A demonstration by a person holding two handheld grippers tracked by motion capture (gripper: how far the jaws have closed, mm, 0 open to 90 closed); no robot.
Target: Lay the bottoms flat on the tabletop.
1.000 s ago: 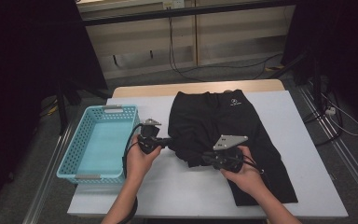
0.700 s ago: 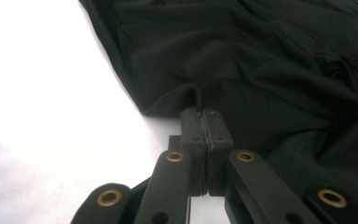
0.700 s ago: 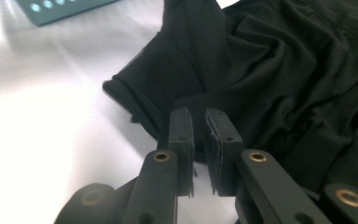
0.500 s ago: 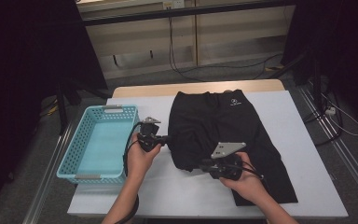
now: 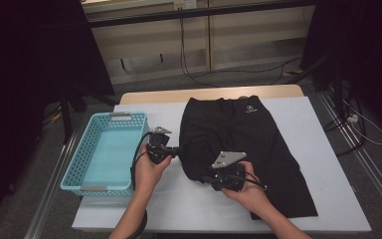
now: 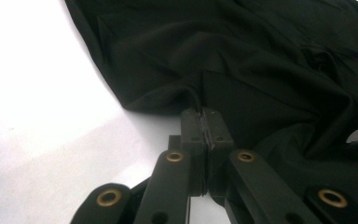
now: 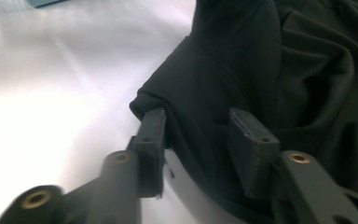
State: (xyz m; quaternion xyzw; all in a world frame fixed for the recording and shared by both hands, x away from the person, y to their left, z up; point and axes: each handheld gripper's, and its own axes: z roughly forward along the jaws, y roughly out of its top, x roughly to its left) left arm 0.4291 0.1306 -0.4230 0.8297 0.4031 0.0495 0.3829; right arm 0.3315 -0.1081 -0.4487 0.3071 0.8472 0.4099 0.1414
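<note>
Creased black garment point(image 5: 243, 144) on white table point(image 5: 328, 149)

Your right gripper point(image 7: 200, 133) slid a bit toward you along the black shorts point(image 5: 238, 144). Its jaws have just been opening, with the fold of fabric loose between them now.

Looks like a lab / recording setup, not a home: white counter point(image 5: 328, 164) w/ metal rails point(image 5: 378, 174) along its sides, dark curtains point(image 5: 25, 74) either side, loose cables point(image 5: 194, 69) on grey carpet floor, plain wood panels point(image 5: 248, 35) at back, prob. cabinets, too dim to tell.
</note>
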